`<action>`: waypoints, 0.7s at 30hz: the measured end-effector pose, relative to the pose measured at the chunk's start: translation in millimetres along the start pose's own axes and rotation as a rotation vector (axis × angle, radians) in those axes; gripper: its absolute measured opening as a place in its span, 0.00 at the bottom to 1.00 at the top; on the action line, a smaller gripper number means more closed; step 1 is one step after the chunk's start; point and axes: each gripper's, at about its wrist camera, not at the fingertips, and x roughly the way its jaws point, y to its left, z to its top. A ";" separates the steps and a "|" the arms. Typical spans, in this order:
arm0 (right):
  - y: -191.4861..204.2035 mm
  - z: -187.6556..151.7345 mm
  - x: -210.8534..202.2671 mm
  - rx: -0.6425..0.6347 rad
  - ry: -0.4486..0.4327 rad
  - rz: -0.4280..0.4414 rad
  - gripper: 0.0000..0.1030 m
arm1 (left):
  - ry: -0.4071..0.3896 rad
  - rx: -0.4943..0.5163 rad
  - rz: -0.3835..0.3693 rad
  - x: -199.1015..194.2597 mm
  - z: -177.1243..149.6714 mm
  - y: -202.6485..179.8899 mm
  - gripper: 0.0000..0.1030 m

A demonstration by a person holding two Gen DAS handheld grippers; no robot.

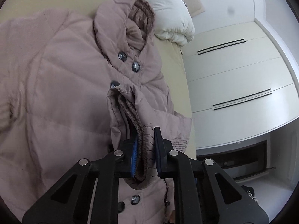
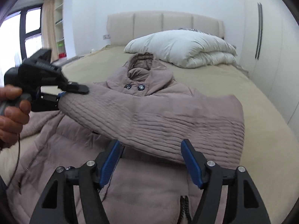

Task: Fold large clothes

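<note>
Puffer coat [image 2: 149, 115], dusty pink-brown, lies front-up on the beige bed [image 2: 257, 130]; hood [image 2: 147, 69] points toward the headboard [image 2: 162, 24], two snap buttons [image 2: 134, 87] just below the hood opening; folded white duvet [image 2: 186, 46] sits just beyond the hood, near but apart from it.

Left gripper [image 1: 144, 149] is clamped on the sleeve cuff [image 1: 140, 158]; brown ribbed knit lining of the cuff is pinched between the two pads, blue pad face visible on one side; seen from the right wrist camera, the left gripper [image 2: 61, 95] holds the sleeve [image 2: 149, 119] end lifted off the coat body, sleeve stretched across the chest from the coat's far shoulder toward that gripper; person's hand [image 2: 13, 112] wraps the handle.

Right gripper [image 2: 149, 158] has its fingers spread wide, blue pads [image 2: 110, 160] facing each other, nothing between them; it hovers over the lower front of the coat, just near the lower edge of the crossed sleeve; contact with fabric can't be confirmed.

Zipper end [image 2: 184, 209] shows at the coat's centre front under the right gripper; white wardrobe doors [image 1: 243, 78] with dark bar handles stand beside the bed; window [image 2: 28, 24] at the far left of the room.
</note>
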 end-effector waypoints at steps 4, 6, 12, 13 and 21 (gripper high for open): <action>-80.2 -4.9 -5.8 0.432 0.029 0.136 0.70 | -0.067 0.046 0.078 -21.4 23.9 6.4 0.14; -116.9 -13.6 2.5 0.674 0.035 0.246 0.70 | -0.097 0.050 0.112 -29.5 32.5 12.7 0.14; -143.8 -35.0 52.0 1.079 0.100 0.547 0.73 | -0.183 0.013 0.174 -57.7 53.6 44.4 0.14; -140.3 -35.6 62.0 1.104 0.123 0.588 0.73 | -0.193 -0.001 0.178 -61.0 57.0 50.8 0.14; -127.8 -14.7 125.7 1.185 0.126 0.615 0.74 | -0.231 -0.054 0.216 -70.1 72.3 85.6 0.14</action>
